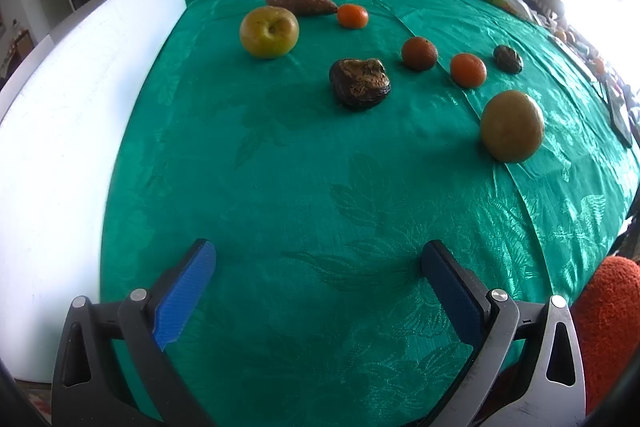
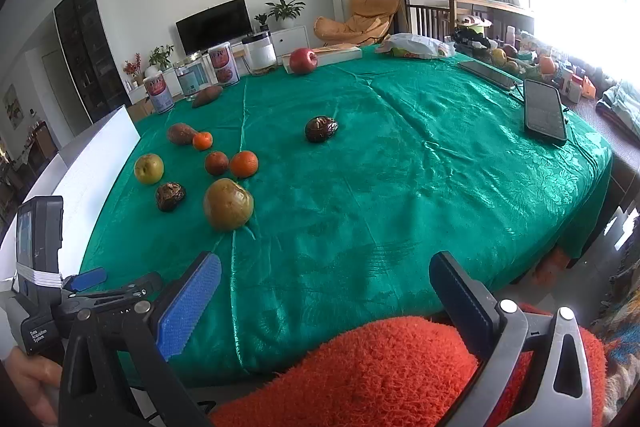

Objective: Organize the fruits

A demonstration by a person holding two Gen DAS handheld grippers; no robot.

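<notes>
The left gripper (image 1: pixel 318 267) is spread wide at the frame's bottom, holding nothing, above bare green cloth (image 1: pixel 320 187). The right gripper (image 2: pixel 325 281) gapes equally, empty, over an orange cushion (image 2: pixel 380 367). Fruits (image 2: pixel 228 203) cluster at centre-left on the cloth.

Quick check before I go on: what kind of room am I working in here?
Most likely a home living and dining room. A flat black television stands on a low white cabinet, a mustard-yellow lounge chair sits beyond the table, and a shiny green tablecloth covers the table.
</notes>
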